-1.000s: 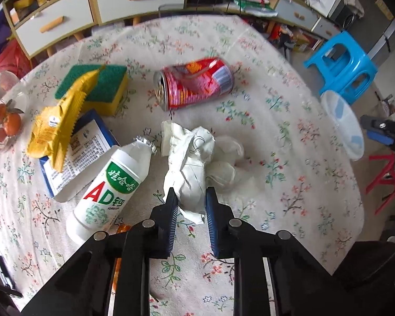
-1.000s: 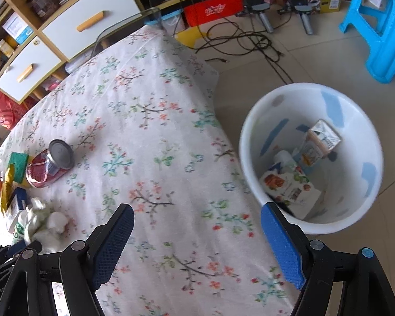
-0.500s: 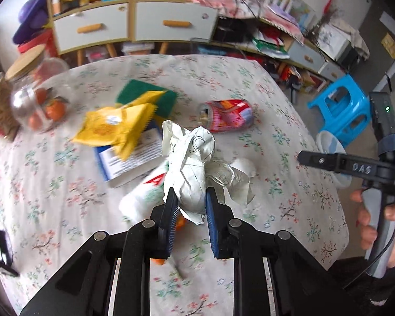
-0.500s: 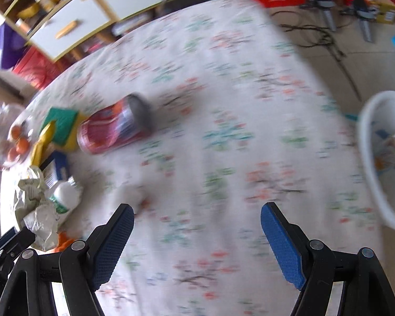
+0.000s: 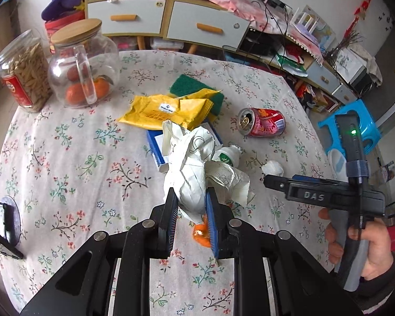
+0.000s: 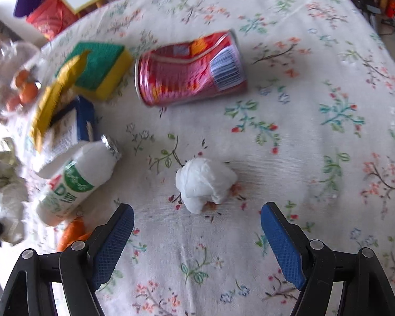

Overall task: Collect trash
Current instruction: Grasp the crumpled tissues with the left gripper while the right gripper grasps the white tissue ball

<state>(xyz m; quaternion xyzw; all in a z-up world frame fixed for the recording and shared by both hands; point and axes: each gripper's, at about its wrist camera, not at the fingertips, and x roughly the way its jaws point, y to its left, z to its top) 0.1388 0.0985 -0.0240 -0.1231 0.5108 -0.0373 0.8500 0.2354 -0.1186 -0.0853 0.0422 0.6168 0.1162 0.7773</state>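
My left gripper [image 5: 189,200] is shut on a crumpled white paper [image 5: 188,166] and holds it above the floral table. My right gripper [image 6: 196,210] is open, low over the table, with a small white tissue ball [image 6: 205,183] just ahead between its fingers; the ball also shows in the left wrist view [image 5: 272,168]. A crushed red can [image 6: 191,69] lies on its side beyond it, also seen in the left wrist view [image 5: 262,122]. A white AD bottle [image 6: 75,181] lies to the left. A yellow wrapper [image 5: 168,110] lies farther back.
A green-yellow sponge [image 6: 98,69] and a blue-white box [image 6: 68,126] lie at the left. Two glass jars [image 5: 83,63] stand at the far left of the table. An orange scrap [image 6: 75,233] lies by the bottle. A blue stool [image 5: 355,129] and white bin [image 5: 337,160] stand off the right edge.
My left gripper has lifted the crumpled paper higher off the table. My right gripper has swung from the bin side over the table and come down close to the tissue ball.
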